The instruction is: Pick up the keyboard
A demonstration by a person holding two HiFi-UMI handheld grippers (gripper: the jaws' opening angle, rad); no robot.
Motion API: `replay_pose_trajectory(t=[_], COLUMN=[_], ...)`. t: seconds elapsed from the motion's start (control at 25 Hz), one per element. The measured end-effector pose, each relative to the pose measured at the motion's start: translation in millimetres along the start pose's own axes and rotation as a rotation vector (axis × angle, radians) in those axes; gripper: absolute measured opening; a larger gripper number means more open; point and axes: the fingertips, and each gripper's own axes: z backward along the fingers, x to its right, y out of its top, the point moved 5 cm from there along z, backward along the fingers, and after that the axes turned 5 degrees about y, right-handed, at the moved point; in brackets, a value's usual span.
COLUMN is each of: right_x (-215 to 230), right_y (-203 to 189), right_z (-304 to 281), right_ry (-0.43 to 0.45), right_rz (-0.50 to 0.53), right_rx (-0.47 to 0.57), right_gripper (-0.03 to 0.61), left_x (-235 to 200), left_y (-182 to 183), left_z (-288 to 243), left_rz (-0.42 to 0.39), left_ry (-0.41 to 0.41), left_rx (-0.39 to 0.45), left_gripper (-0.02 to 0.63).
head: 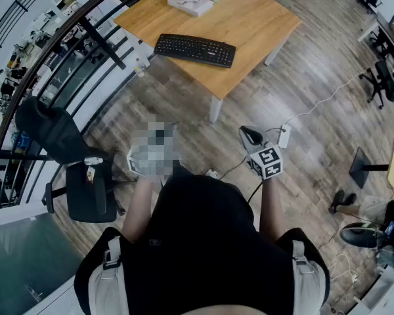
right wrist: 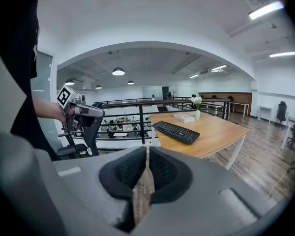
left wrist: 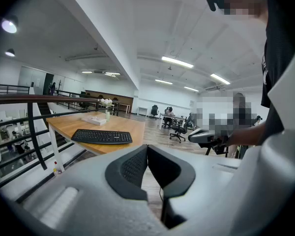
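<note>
Keyboard (head: 194, 50), black, flat, plastic, full-width: lies flat on the light wooden square table (head: 262, 25), near the edge that faces the claws, well ahead of both and untouched.

Left claw (left wrist: 147, 147): grey body, black pads pressed together, nothing between them. It is held low by the person's body and tilted slightly down, with the keyboard ahead and a little to its left. Judgement: it is closed because the approach has not begun; the jaws must part before any grasp.

Beyond the keyboard from the claws: a flat white item (head: 190, 2), probably a book or box, too small to tell.

One container only: a small pale green vase (right wrist: 197, 114), upright, holding white flowers (right wrist: 196, 101).

Right claw (right wrist: 147, 150): pads likewise together and empty, with the keyboard ahead, slightly to its right and well apart.
</note>
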Motion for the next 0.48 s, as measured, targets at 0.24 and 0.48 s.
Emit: replay_pose_trajectory(t=[0.24, 0.48], right_x=[6.3, 13.9], right_y=[-4.2, -5.2], right_z=[1.6, 1.6], right_ry=[0.002, 0.001], right_rz=[0.020, 0.022], right_rx=[-0.024, -0.027], right_gripper=[0.021, 0.021], left_x=[10.4, 12.5], left_y=[-3.5, -2.6], left_z=[-7.5, -12.1], left_rz=[0.002, -0.012], left_ry=[-0.003, 0.003], left_rx=[-0.015, -0.021], left_gripper=[0.012, 0.012])
